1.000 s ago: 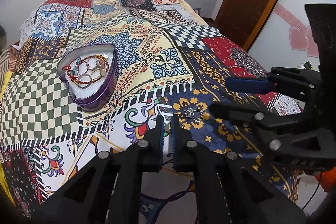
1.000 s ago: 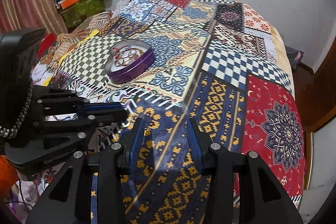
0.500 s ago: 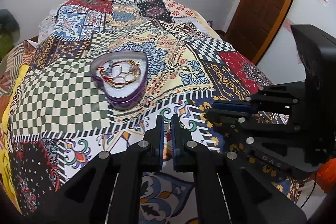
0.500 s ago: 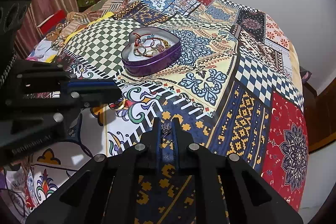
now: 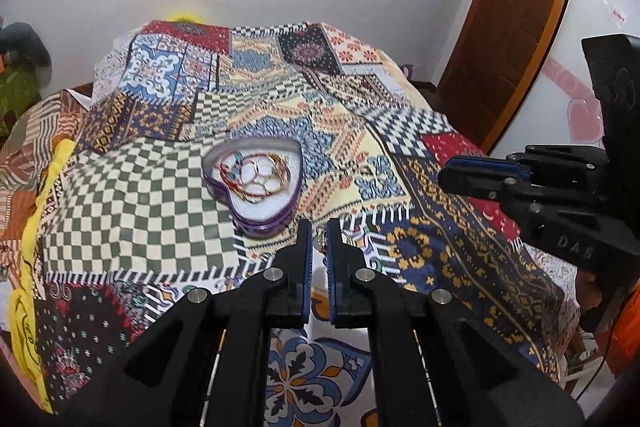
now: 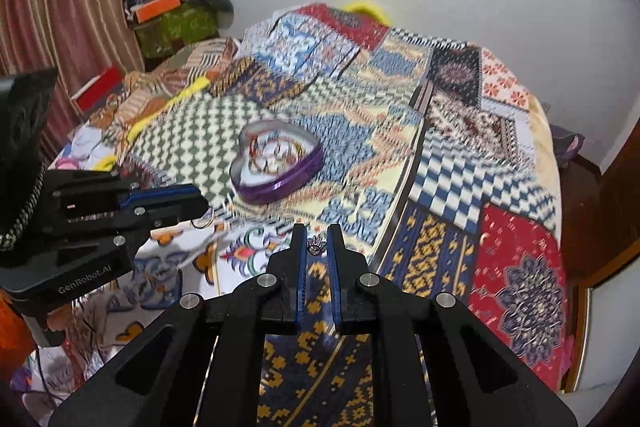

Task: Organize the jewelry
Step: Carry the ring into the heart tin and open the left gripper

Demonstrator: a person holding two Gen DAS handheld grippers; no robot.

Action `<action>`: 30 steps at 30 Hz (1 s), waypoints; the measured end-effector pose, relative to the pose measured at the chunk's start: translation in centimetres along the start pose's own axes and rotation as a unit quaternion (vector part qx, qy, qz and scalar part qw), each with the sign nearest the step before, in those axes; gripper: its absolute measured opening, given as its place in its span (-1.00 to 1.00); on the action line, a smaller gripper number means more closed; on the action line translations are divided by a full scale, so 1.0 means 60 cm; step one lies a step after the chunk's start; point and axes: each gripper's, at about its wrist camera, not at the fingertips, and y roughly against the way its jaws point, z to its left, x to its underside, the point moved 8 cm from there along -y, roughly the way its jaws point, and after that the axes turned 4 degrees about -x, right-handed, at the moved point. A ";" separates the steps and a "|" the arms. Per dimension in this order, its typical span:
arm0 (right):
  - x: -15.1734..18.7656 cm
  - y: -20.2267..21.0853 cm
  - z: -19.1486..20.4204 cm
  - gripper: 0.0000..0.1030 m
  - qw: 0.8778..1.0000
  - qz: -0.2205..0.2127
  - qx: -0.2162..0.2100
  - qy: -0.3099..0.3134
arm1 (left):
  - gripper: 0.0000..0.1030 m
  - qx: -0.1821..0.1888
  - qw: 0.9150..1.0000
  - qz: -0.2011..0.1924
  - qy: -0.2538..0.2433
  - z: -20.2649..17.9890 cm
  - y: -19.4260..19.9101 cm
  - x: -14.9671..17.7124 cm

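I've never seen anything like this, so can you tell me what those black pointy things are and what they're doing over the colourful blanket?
They are two claws, one in each of a person's hands, each with a camera looking along its fingers. In one picture the left claw pinches a small gold ring. In the other the right claw pinches a tiny silver charm. Each claw shows up sideways in the other's picture. On the patchwork bedspread sits a purple heart-shaped tin holding bracelets.
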 end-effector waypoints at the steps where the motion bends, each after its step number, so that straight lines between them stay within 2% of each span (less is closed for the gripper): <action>1: -0.006 0.004 0.000 -0.83 1.000 -0.005 0.000 -0.001 | -0.91 -0.001 1.000 -0.003 0.001 0.002 0.003 -0.004; 15: -0.087 0.023 0.017 -0.83 0.999 -0.054 -0.011 -0.004 | -0.91 -0.022 0.999 -0.043 0.008 0.043 0.030 -0.058; 23: -0.119 0.000 0.035 -0.83 0.998 -0.058 -0.022 -0.001 | -0.91 -0.032 0.998 -0.055 0.015 0.069 0.022 -0.083; 30: -0.134 -0.033 0.051 -0.83 0.998 -0.050 -0.031 0.001 | -0.91 -0.042 0.998 -0.049 0.018 0.094 -0.005 -0.095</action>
